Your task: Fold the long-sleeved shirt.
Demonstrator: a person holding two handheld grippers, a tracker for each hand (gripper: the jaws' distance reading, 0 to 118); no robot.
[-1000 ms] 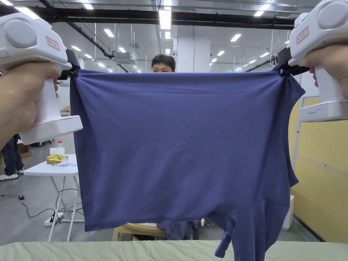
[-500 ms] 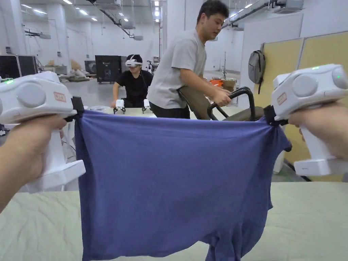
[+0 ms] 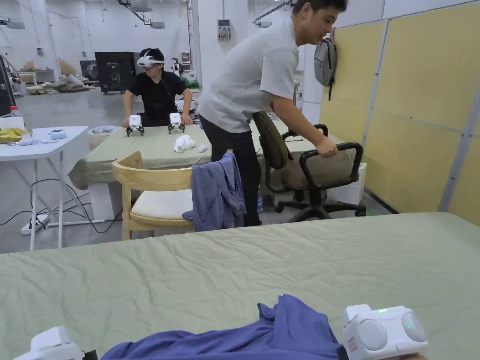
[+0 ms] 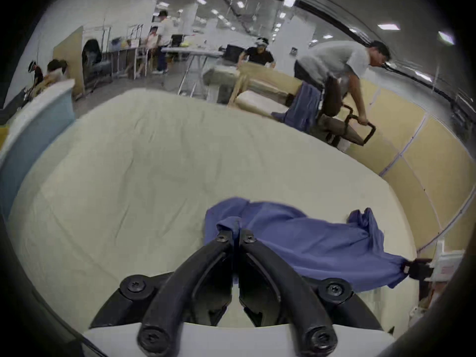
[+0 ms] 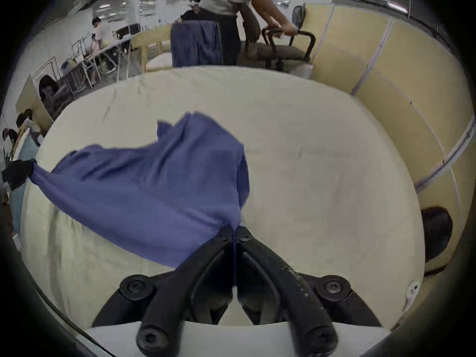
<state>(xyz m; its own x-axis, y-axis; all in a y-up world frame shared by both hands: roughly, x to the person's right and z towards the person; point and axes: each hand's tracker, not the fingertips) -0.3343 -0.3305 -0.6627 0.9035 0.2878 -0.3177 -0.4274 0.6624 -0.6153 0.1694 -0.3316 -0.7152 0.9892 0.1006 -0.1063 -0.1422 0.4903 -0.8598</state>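
A: Where's the shirt rn?

B: The blue-violet long-sleeved knit shirt [image 3: 262, 335] is down on the pale green cloth-covered table [image 3: 234, 272], near edge, bunched w/ folds, stretched betw. the two tools. One crumpled bit sticks up at its far side.

A: Left tool?

B: Left white-bodied black-jawed gripper [image 4: 235, 235], in its own view: jaws pressed together, pinching a hem-like corner of the shirt [image 4: 309, 244]; a fabric fold pokes up just past the tips. In the head view just its white housing [image 3: 51, 346] shows at the bottom left corner.

A: Right one?

B: Right white-bodied black-jawed gripper [image 5: 235, 230], same story: jaws closed, thin strip of blue cloth caught betw. them, shirt [image 5: 144, 182] fanning off to the left across the table [image 5: 309, 156]. From the left gripper view it's at the far right edge [image 4: 409, 270], shirt corner gathered into it. White housing w/ green lights sits bottom right in the head view [image 3: 382, 333].

A: Background?

B: Light wooden chair [image 3: 150, 197] beyond the table w/ another bluish garment [image 3: 218, 192] draped on its back. A person in a grey tee [image 3: 253, 84] bends over, hand on a black-armed office chair [image 3: 318, 173]. Farther back, a person in black w/ a white headset [image 3: 157, 89] at another green table.
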